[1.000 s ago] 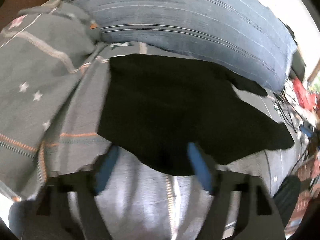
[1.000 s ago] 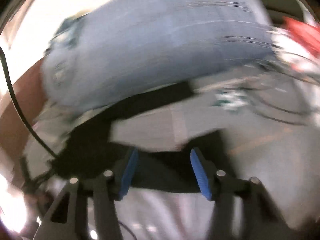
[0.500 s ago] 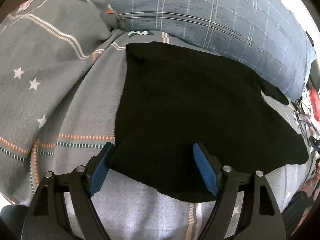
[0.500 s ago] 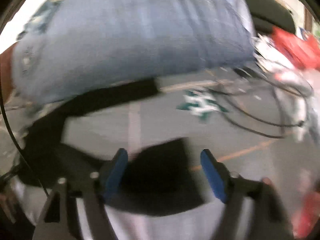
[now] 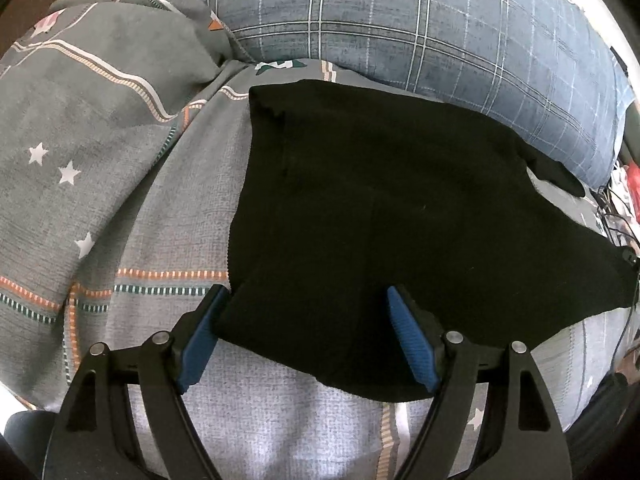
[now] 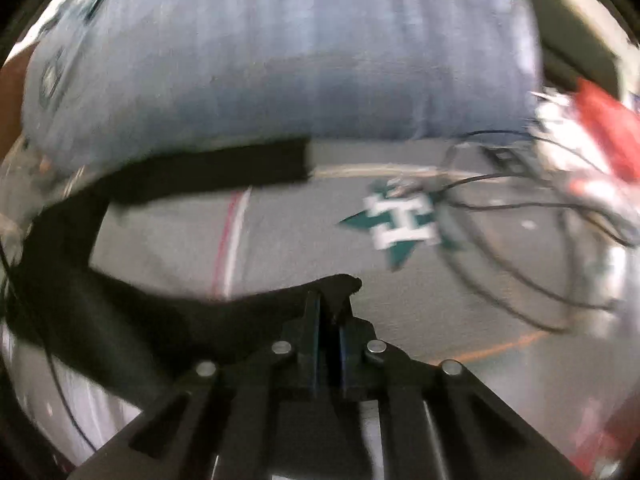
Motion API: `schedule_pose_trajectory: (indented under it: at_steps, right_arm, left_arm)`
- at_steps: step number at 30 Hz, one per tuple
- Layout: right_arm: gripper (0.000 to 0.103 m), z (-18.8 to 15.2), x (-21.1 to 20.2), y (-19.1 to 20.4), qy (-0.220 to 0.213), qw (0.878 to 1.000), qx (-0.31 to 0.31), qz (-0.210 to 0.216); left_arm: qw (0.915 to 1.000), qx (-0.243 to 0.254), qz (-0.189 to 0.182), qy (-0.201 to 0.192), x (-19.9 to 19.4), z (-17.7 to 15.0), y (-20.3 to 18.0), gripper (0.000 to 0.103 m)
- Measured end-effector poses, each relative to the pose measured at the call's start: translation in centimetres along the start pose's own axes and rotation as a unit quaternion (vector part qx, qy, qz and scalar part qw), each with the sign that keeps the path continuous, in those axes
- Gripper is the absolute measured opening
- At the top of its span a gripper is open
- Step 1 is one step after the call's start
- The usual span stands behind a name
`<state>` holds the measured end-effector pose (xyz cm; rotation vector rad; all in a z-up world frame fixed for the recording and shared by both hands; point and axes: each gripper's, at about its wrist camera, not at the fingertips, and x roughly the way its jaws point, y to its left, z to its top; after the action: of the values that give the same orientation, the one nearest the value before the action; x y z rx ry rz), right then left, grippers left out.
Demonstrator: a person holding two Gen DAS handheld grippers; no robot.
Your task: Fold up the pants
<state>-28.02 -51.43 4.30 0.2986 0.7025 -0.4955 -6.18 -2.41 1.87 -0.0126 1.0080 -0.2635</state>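
Black pants lie spread on a grey patterned bed sheet. My left gripper is open, its blue-padded fingers straddling the near edge of the pants. In the right wrist view my right gripper is shut on a leg end of the pants; the cloth sticks out past the fingertips. The other leg runs along the pillow's foot. This view is blurred.
A large blue plaid pillow lies behind the pants, also in the right wrist view. A bunched grey blanket with stars rises at left. Black cables and red items clutter the right side.
My right gripper has closed from wide open onto the pants' leg end. My left gripper has settled closer over the near edge of the pants, still open.
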Motion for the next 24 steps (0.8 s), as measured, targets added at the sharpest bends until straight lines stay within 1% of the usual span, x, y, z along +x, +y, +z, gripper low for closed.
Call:
schedule_pose_trajectory:
  at_steps: [1, 2, 3, 4, 5, 6, 7, 8, 9, 10, 11, 12, 16, 19, 22, 23, 24]
  right_arm:
    - [0.007, -0.2, 0.6, -0.4, 0.011, 1.000, 0.010, 0.002]
    - [0.010, -0.6, 1.5, -0.5, 0.025, 1.000, 0.012, -0.002]
    - [0.016, -1.1, 2.7, -0.5, 0.044, 0.999, 0.007, -0.013]
    - [0.016, -1.3, 3.4, -0.5, 0.049, 0.999, 0.003, -0.020]
    - [0.017, -1.4, 3.0, -0.5, 0.031, 0.999, 0.006, -0.019]
    - [0.023, -1.3, 2.4, -0.5, 0.027, 1.000, 0.014, -0.007]
    - [0.027, -1.0, 1.9, -0.6, 0.018, 1.000, 0.021, 0.010]
    - [0.035, -0.6, 1.2, -0.3, 0.003, 1.000, 0.019, 0.023]
    - [0.045, -0.1, 0.4, 0.3, -0.014, 0.999, 0.007, 0.037]
    - [0.051, 0.5, -0.2, 1.3, -0.027, 0.998, -0.010, 0.052]
    - [0.061, 1.0, -0.4, 2.1, -0.035, 0.997, -0.025, 0.068]
    - [0.063, 2.0, -0.5, 3.5, -0.046, 0.994, -0.045, 0.093]
    - [0.063, 5.3, 1.3, 7.7, -0.061, 0.985, -0.070, 0.147]
    - [0.063, 8.1, 4.1, 10.9, -0.054, 0.978, -0.106, 0.173]
    - [0.064, 10.5, 7.2, 14.1, -0.045, 0.969, -0.162, 0.180]
    - [0.068, 11.0, 7.8, 15.1, -0.043, 0.966, -0.176, 0.185]
    - [0.075, 11.7, 9.1, 16.1, -0.036, 0.962, -0.194, 0.191]
  left_arm:
    - [1.0000, 0.000, 0.001, -0.002, 0.0, -0.1, 0.0, 0.081]
    - [1.0000, 0.000, 0.001, -0.003, 0.0, -0.1, 0.0, 0.081]
    - [1.0000, -0.001, -0.001, -0.002, -0.1, -0.1, 0.0, 0.081]
    - [1.0000, -0.003, -0.003, 0.002, -0.3, -0.1, 0.1, 0.081]
    - [0.9999, -0.005, -0.006, 0.008, -0.5, 0.0, 0.4, 0.081]
    - [0.9999, -0.007, -0.010, 0.010, -0.9, 0.0, 0.5, 0.081]
    - [0.9998, -0.007, -0.015, 0.010, -1.3, 0.1, 0.7, 0.081]
    - [0.9998, -0.003, -0.021, 0.005, -1.9, 0.4, 0.9, 0.081]
    - [0.9997, 0.005, -0.025, -0.006, -2.6, 1.0, 1.0, 0.081]
    - [0.9994, 0.015, -0.026, -0.018, -3.2, 1.7, 1.0, 0.082]
    - [0.9989, 0.024, -0.029, -0.026, -3.5, 2.4, 0.8, 0.084]
    - [0.9981, 0.038, -0.036, -0.034, -3.6, 3.5, 0.5, 0.084]
    - [0.9923, 0.096, -0.074, -0.025, -2.4, 7.1, -1.3, 0.085]
    - [0.9865, 0.136, -0.088, -0.021, -0.4, 10.0, -2.7, 0.085]
    - [0.9814, 0.157, -0.111, 0.001, 2.4, 12.9, -3.9, 0.085]
    - [0.9800, 0.162, -0.115, 0.010, 3.7, 14.0, -4.3, 0.085]
    - [0.9794, 0.166, -0.114, 0.016, 4.6, 14.7, -4.6, 0.085]
